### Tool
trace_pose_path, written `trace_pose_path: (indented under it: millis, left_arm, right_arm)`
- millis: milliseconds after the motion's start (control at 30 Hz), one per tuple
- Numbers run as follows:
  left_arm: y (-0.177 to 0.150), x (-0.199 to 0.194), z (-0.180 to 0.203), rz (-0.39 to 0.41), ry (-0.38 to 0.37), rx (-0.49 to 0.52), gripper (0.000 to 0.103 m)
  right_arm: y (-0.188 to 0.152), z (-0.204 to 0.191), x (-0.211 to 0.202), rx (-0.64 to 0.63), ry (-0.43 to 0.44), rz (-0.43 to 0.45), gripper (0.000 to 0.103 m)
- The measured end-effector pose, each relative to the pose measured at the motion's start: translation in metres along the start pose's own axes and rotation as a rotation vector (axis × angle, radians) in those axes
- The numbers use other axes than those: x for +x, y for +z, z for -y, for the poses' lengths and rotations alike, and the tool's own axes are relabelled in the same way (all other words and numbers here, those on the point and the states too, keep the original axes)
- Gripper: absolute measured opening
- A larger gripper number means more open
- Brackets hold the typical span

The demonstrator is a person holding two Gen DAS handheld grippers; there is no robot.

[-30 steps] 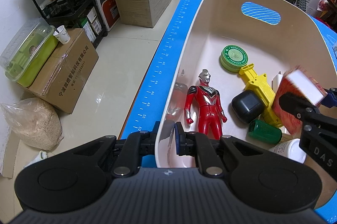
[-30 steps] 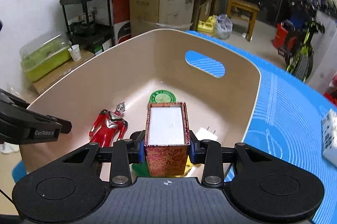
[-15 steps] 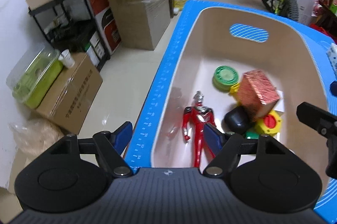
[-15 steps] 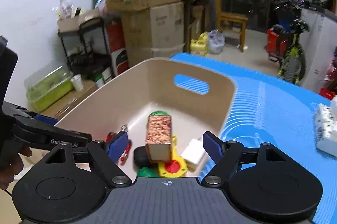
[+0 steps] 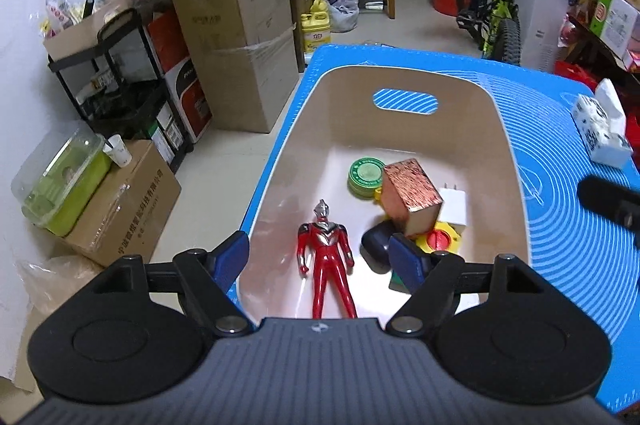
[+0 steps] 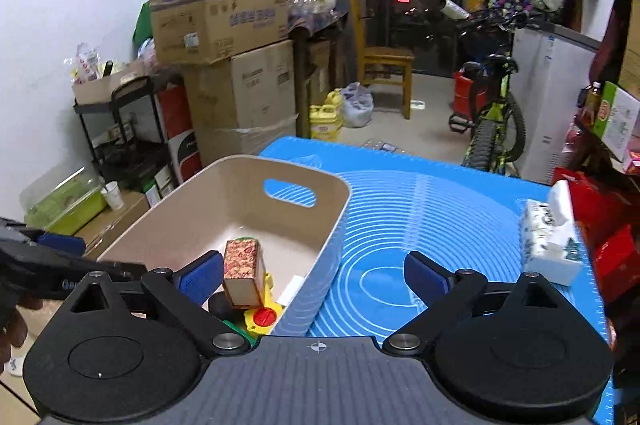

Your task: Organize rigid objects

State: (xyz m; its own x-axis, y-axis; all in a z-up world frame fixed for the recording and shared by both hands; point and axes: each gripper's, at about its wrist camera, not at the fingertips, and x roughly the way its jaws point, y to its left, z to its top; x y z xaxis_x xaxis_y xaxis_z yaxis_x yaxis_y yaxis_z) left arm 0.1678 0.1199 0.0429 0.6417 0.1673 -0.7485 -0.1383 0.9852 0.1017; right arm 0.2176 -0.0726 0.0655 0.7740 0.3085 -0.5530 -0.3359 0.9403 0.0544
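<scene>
Both tongs empty, spread wide. Left tongs (image 5: 322,257) hang over the near end of the bin (image 5: 308,105), jaws apart with nothing between them but the view down onto the figure (image 5: 326,257). Right tongs (image 6: 314,273) sit above the bin's right rim, jaws wide, one side over the bin and the other over the mat (image 6: 440,209); nothing held.

Bin stands on the blue mat on the desk, at its left side. Inside the bin: red figure lying flat along the left half, head toward the far wall; green tin (image 5: 366,175) near the far middle; red box (image 5: 410,195) tilted, resting on top of the pile just right of the tin; white plug (image 5: 454,207) touching the box's right side; yellow toy (image 5: 440,239) with red knob under the box; black lump (image 5: 378,245) between figure and yellow toy. Something green under the left tongs' right finger, mostly hidden.

Step, as I read it: box drop-off done, all rigid bits appear binned. Only loose item right of the bin is the tissue pack (image 6: 550,237), far right on the mat, soft, likely not part of the task.

Next move: probably pull both tongs clear of the bin, or steady the tilted box so it lies flat. That needs a light close across the box's narrow sides without knocking the plug.
</scene>
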Motion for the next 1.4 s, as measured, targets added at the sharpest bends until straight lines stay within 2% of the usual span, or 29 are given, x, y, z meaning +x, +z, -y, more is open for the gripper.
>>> trace_pose_path:
  millis: [400, 800, 1100, 1400]
  left_arm:
    - [-0.014, -0.055, 0.020, 0.055, -0.016, 0.021, 0.077]
    - [-0.041, -0.102, 0.045, 0.084, -0.011, 0.042, 0.078]
    - [-0.059, -0.129, 0.061, 0.115, -0.017, 0.054, 0.078]
    - [-0.079, -0.138, 0.080, 0.143, -0.035, 0.075, 0.078]
  right_arm:
    - [-0.003, 0.008, -0.071, 0.008, -0.039, 0.044, 0.098]
    - [-0.024, 0.025, -0.139, -0.010, -0.080, 0.075, 0.100]
    - [-0.047, 0.038, -0.170, -0.013, -0.091, 0.084, 0.100]
    - [-0.077, 0.055, -0.183, -0.001, -0.101, 0.079, 0.100]
